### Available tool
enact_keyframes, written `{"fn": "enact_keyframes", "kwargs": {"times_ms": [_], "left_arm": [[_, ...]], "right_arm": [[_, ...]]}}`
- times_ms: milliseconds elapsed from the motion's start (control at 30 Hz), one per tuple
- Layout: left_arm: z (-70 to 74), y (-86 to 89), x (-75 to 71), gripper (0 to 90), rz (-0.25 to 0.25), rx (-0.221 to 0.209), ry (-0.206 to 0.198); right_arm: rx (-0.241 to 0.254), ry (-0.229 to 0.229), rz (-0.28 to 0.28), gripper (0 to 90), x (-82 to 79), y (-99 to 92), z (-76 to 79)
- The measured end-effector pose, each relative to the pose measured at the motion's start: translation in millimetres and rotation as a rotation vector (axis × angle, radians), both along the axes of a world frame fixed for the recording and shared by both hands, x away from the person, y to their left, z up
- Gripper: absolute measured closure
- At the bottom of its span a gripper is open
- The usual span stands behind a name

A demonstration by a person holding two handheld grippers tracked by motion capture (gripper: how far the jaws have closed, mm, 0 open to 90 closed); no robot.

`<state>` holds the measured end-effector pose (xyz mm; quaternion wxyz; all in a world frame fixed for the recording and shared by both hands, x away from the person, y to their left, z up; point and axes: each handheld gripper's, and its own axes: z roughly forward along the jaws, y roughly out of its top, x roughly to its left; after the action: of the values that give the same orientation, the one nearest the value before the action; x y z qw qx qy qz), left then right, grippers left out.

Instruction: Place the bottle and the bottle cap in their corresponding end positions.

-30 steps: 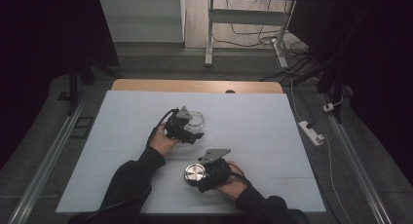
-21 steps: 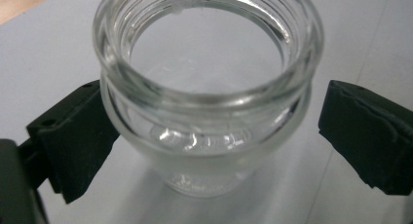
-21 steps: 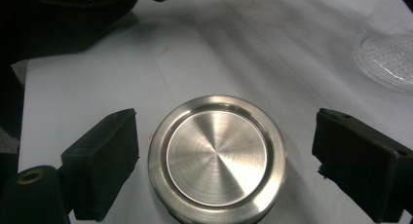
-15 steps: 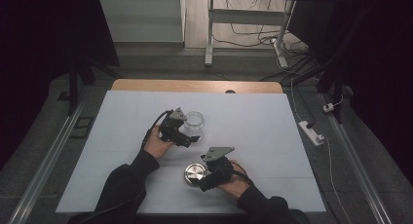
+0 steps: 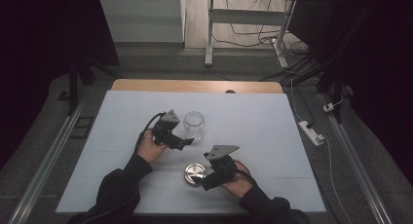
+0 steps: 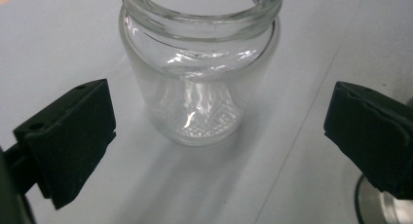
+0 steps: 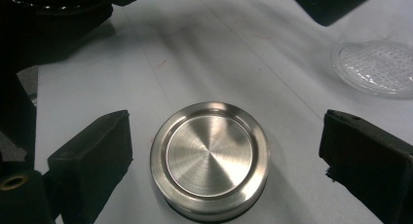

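Clear, lidless glass jar [image 6: 199,68], upright at frame centre on the white counter [image 5: 272,131], and round brushed-steel lid [image 7: 209,158] lower centre, each between a wide-open hand-held gripper's untouching jaws.

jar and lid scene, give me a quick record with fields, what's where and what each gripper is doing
surface: white table
jar: clear glass jar, upright, open mouth, looks empty
lid: round metal lid, flat on the table, nearer the person than the jar
left gripper: open, jaws either side of the jar, not touching it
right gripper: open, jaws either side of the lid, not touching it
held: nothing
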<state>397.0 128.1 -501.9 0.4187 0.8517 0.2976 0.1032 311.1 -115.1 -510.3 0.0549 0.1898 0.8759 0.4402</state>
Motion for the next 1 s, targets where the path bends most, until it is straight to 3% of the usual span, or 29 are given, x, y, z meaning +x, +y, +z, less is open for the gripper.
{"fn": "enact_keyframes", "kwargs": {"times_ms": [600, 1000], "left_arm": [[15.9, 19.0, -28.6, 0.0, -0.044, -0.109, 0.022], [16.0, 13.3, -49.2, 0.0, -0.082, -0.096, 0.014]], "right_arm": [[0.045, -0.015, -0.038, 1.6, -1.2, -13.2, 14.0], [0.040, -0.053, -0.062, 0.0, -2.7, -20.6, 20.6]]}}
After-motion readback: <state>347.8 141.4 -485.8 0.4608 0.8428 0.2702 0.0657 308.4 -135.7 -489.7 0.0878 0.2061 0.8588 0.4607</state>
